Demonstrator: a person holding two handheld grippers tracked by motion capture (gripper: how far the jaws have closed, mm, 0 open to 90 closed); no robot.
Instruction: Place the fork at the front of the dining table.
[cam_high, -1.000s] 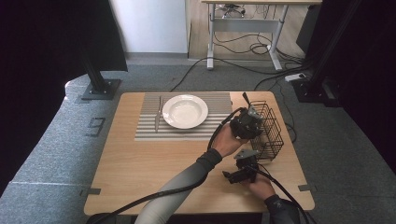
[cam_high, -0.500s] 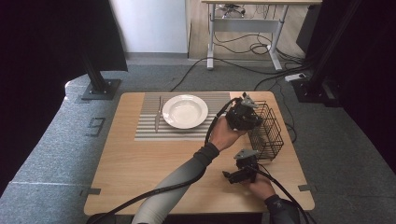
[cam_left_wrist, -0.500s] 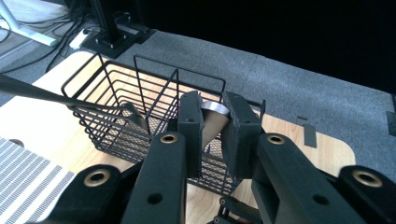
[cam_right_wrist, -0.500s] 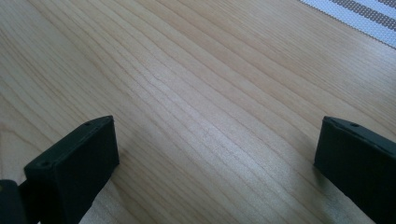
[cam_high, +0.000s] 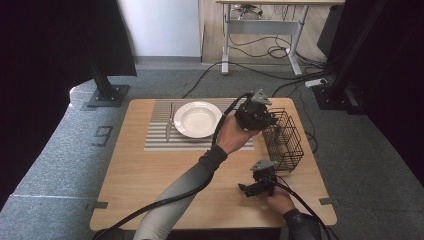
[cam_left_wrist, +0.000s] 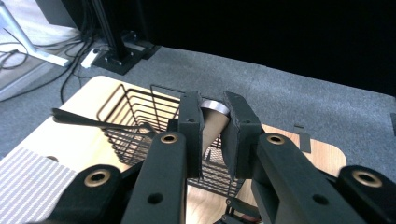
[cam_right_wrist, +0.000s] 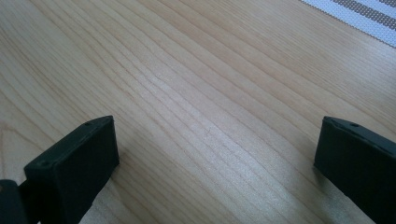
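Two pads of your left gripper (cam_left_wrist: 212, 135) clamp a wood-handled utensil (cam_left_wrist: 211, 122), its head hidden; your right gripper (cam_right_wrist: 215, 154) gapes empty.

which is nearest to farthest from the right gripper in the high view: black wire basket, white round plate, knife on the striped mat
From the right gripper:
1. Black wire basket, just beyond it at the table's right.
2. White round plate, farther back, on the mat.
3. Knife, left of the plate.

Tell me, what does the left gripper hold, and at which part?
The left gripper is shut on a utensil handle, brown with a silver end, above the basket. What utensil it is cannot be told.
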